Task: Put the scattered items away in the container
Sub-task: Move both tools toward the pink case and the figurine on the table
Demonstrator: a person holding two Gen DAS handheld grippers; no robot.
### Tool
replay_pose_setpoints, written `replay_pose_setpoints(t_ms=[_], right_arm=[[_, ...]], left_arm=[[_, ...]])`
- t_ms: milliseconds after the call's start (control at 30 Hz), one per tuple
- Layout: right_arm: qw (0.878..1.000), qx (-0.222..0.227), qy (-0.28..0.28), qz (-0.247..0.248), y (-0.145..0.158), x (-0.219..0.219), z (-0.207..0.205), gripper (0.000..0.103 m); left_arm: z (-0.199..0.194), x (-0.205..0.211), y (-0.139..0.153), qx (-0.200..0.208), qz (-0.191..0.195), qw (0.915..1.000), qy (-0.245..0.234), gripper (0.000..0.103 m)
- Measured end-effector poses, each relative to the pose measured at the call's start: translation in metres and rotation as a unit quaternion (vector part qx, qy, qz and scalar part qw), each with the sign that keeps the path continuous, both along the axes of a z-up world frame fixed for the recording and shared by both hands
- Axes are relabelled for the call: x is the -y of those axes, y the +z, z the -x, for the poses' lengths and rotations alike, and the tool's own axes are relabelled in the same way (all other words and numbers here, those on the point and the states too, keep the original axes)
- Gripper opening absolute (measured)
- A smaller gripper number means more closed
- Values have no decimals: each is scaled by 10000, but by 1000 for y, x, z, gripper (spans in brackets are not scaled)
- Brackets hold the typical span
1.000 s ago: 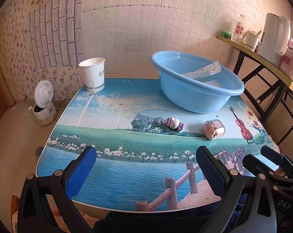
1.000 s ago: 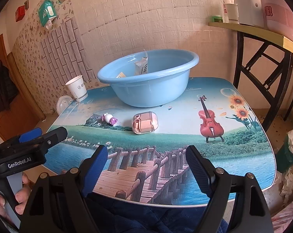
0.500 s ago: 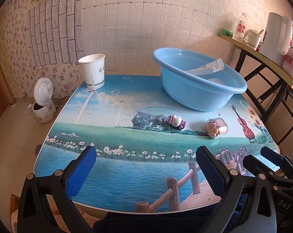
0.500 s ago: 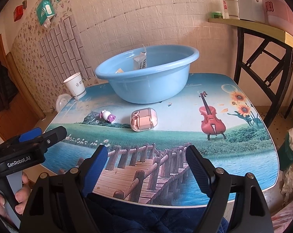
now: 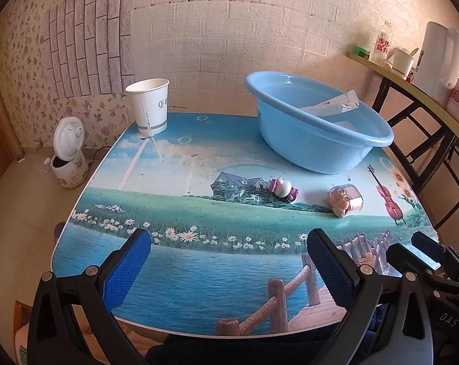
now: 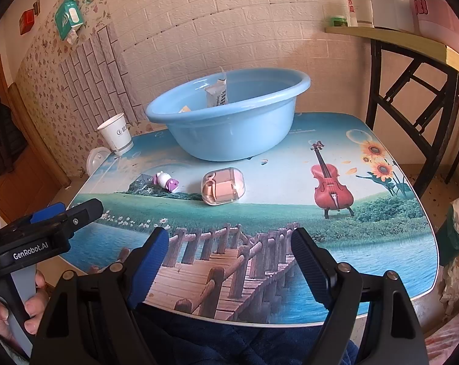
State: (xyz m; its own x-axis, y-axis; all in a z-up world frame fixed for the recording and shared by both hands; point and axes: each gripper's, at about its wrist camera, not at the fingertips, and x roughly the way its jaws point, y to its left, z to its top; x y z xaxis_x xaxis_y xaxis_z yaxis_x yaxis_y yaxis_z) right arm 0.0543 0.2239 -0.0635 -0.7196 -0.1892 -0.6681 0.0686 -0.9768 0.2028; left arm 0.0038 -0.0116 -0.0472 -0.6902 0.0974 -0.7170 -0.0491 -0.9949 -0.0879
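Your left gripper (image 5: 229,261) hangs over the near edge of the table (image 5: 199,273) with its blue-padded fingers (image 5: 127,269) spread wide and nothing between them. Your right gripper (image 6: 229,261) sits the same way beside it, jaws apart and empty, above the printed wooden bridge on the tabletop. In the right wrist view you can see the left gripper's black body at the lower left, with your left hand (image 6: 19,307) wrapped around its handle.

Beyond the fingers, two loose items lie on the table, both in front of the basin. The small white and purple toy figure (image 5: 282,189) lies on its side by the printed house, left of centre in the right wrist view (image 6: 165,181). Near it, to its right, rests the clear rounded case with pink contents (image 6: 223,186), also seen from the left wrist (image 5: 345,199). Neither touches the other or the basin.

The light blue plastic basin (image 6: 229,140) stands toward the far side of the table. A carton (image 6: 217,95) leans inside it, its top rising above the rim, and a small yellowish item (image 6: 185,109) shows beside it.

A white paper cup (image 5: 148,106) stands upright at the far left corner of the table. On the floor below that corner sits a white appliance with its lid open (image 5: 68,153).
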Motion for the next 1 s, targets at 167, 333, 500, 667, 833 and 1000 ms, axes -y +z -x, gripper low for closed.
replay_pose_setpoints(t_ms=[167, 333, 500, 667, 833, 1000], right_arm=[[10000, 34, 12, -20, -3, 0, 4, 84], [9999, -12, 36, -166, -3, 4, 13, 84], [9996, 2, 12, -276, -5, 0, 26, 84], [9995, 87, 87, -295, -6, 0, 45, 84], [9981, 201, 273, -518, -9, 9, 65, 84], [9966, 413, 334, -631, -19, 12, 84, 84]], left_arm=[[5, 2, -3, 52, -33, 10000, 5, 103], [10, 0, -5, 39, 7, 9999, -100, 103], [20, -6, -7, -68, 174, 9993, -308, 102], [38, -12, -14, 1, 249, 9981, -569, 90], [59, -17, -26, 188, 265, 9960, -829, 88], [73, -25, -34, 271, 345, 9933, -1072, 88]])
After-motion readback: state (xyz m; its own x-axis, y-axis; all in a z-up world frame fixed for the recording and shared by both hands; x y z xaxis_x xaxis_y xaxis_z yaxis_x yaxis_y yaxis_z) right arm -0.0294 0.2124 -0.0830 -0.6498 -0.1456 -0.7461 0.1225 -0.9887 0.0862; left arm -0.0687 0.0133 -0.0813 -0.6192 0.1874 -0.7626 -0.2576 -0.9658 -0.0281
